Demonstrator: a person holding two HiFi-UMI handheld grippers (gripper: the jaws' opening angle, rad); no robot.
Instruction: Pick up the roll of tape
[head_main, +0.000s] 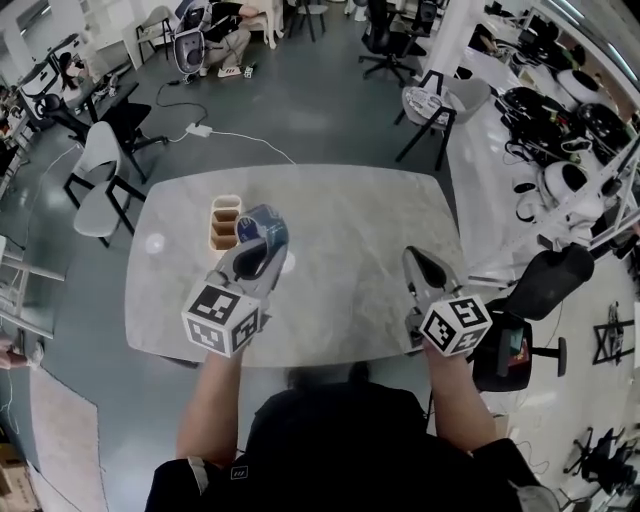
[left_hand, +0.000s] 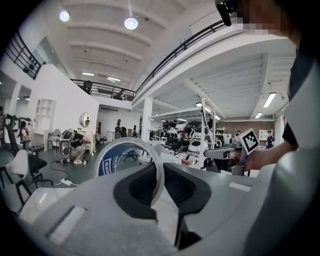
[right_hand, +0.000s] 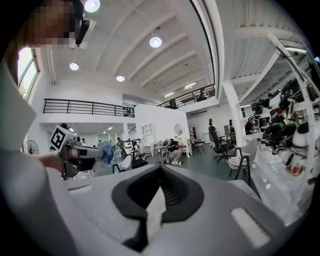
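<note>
Left gripper (head_main: 262, 256) jaws are pinching roll of tape (head_main: 266, 230) wall above table (head_main: 350, 225); hold it level. Right gripper (head_main: 419, 259) jaws closed, empty.

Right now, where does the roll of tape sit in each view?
Head view: roll of tape left of centre, in the left gripper.
Left gripper view: roll centre-left, rim between the jaws.
Right gripper view: roll small, blue, at left.
Shared landmark: seated person across the room.

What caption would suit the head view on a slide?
The left gripper holds a blue tape roll over the table; the right gripper, jaws shut, is empty.
</note>
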